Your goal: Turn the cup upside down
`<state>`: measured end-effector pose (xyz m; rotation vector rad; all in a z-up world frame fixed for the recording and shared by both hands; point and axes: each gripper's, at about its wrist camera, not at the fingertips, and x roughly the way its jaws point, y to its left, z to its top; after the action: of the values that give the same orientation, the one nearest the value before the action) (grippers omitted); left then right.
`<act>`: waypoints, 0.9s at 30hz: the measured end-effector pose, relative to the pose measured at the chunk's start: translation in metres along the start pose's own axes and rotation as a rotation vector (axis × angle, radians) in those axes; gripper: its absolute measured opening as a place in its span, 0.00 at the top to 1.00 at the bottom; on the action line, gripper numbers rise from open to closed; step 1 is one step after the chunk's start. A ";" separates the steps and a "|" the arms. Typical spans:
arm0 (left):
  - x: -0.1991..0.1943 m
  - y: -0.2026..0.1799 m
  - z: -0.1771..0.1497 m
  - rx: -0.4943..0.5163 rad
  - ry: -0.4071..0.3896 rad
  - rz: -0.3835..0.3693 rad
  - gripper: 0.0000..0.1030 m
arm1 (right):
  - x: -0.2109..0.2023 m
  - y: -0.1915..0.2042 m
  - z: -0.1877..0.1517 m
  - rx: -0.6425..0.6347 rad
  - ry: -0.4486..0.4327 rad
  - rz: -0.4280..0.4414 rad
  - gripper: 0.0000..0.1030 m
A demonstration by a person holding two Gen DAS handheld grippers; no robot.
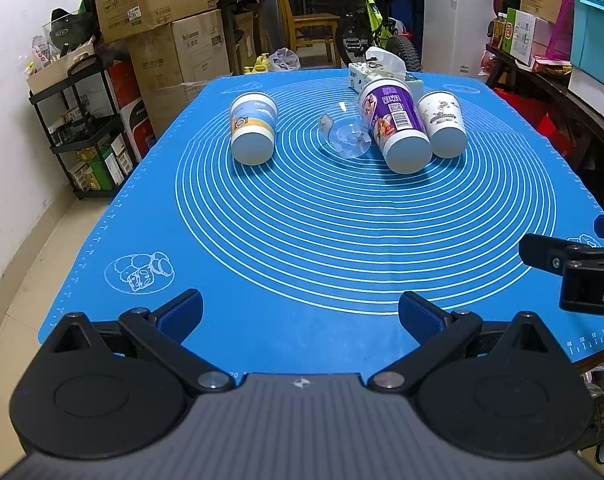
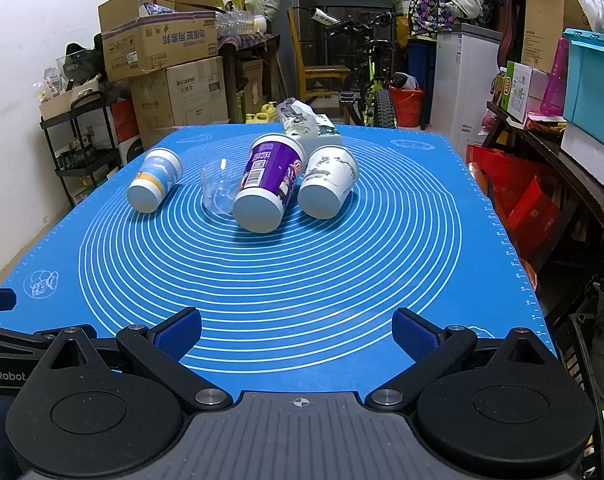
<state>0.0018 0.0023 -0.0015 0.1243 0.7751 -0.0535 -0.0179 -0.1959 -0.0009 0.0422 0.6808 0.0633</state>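
Currently both my grippers, left (image 1: 300, 314) and right (image 2: 296, 330), gape empty; purple cup (image 2: 268, 186) seemingly touches clear cup (image 2: 218, 196) and white cup (image 2: 328, 182), so grabbing it may roll them.

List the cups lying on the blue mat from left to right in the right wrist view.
Yellow-banded cup → clear plastic cup → purple cup → white patterned cup.

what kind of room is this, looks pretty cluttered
Likely a home storage or spare room: stacked cardboard boxes, a parked bicycle and a white chest freezer crowd behind the blue mat.
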 end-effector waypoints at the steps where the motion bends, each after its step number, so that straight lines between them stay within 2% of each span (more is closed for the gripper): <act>1: 0.000 0.000 0.000 0.000 0.001 0.001 0.00 | 0.000 0.000 0.000 0.000 0.000 0.000 0.02; 27: 0.002 -0.001 -0.001 0.008 0.000 0.008 0.00 | 0.001 0.000 0.000 0.001 0.001 0.000 0.02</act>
<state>0.0023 0.0019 -0.0039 0.1349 0.7748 -0.0488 -0.0169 -0.1957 -0.0013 0.0432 0.6815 0.0629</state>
